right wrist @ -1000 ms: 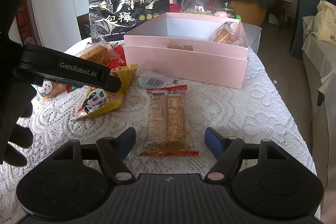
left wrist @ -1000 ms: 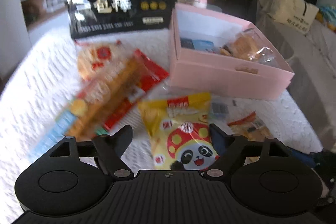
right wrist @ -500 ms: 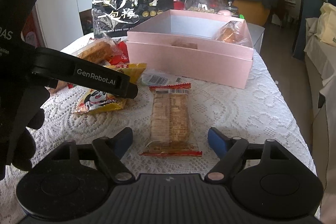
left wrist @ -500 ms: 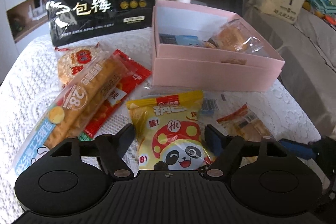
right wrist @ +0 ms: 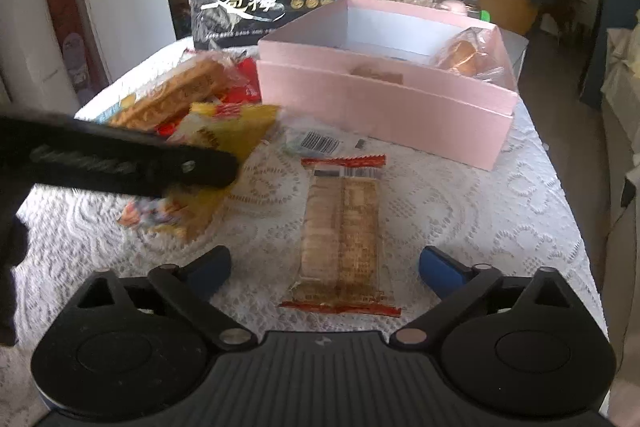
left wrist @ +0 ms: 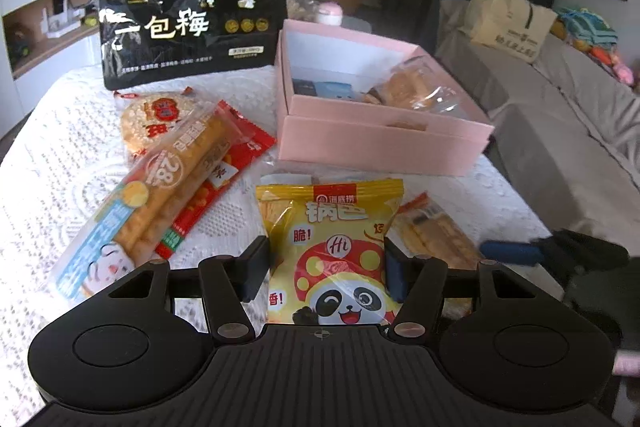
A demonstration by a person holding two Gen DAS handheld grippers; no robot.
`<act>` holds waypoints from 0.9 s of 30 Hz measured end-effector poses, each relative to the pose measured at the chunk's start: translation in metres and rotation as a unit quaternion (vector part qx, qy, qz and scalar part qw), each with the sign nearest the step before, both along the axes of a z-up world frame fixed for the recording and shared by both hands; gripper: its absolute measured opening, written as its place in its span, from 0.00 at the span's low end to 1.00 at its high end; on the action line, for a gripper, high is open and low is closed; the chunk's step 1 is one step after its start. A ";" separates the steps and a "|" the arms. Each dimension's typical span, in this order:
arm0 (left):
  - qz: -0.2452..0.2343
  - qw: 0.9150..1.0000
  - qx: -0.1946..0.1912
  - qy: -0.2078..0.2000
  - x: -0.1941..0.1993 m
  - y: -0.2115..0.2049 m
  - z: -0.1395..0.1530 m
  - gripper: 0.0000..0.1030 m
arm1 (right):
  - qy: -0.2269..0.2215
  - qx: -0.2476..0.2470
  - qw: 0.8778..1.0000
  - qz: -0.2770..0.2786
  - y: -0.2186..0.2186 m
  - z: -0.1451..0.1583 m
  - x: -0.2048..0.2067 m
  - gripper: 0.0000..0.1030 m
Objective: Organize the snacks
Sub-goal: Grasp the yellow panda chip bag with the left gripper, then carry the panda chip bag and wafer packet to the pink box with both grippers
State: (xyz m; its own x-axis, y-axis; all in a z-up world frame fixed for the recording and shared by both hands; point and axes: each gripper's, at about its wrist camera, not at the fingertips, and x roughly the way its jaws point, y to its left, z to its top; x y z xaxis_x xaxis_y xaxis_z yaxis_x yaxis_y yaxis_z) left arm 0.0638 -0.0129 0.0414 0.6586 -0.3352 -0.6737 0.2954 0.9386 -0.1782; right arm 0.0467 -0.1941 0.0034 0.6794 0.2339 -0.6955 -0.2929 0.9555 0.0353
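Left gripper, fingers pressed against both side edges of the yellow panda packet, grips it low over the lace tablecloth; in the right wrist view the same packet appears blurred beneath the left gripper's dark body. Right gripper, fingers spread wide and holding nothing, hovers over the near end of the clear biscuit packet, which lies flat on the cloth between but apart from the blue fingertips. Left of the panda packet: long bread-stick packet lying across a red packet, with a round rice cracker just behind. Beyond the biscuits: small barcode wrapper near the front wall of the open pink box, which holds a wrapped pastry at its right end and blue items at centre. Farthest: black plum bag, upright at the table's back edge, left of the box.
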 end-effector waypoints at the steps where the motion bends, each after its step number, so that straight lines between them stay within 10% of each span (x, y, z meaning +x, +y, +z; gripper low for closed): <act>1: -0.002 1.000 -0.003 0.000 -0.003 0.002 0.001 0.62 | 0.001 0.003 1.000 -0.005 -0.001 0.002 0.001 0.92; 5: -0.002 1.000 -0.017 0.008 -0.008 0.007 0.002 0.61 | -0.001 0.006 0.999 -0.041 -0.004 0.013 0.014 0.87; 13: -0.008 1.000 -0.020 0.004 -0.022 0.010 0.007 0.61 | 0.032 -0.023 0.999 -0.034 0.000 0.016 0.020 0.36; 27: -0.058 0.998 -0.001 -0.018 -0.030 -0.014 0.028 0.61 | 0.001 0.005 0.999 -0.044 -0.072 0.064 -0.016 0.34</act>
State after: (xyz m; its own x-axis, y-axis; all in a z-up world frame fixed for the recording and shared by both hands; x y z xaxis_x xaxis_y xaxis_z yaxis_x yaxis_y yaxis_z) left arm 0.0334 -0.0269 0.0696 0.6395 -0.4114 -0.6494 0.4078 0.8976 -0.1671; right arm 0.0311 -0.2661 0.0673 0.6958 0.1798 -0.6954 -0.2071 0.9773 0.0455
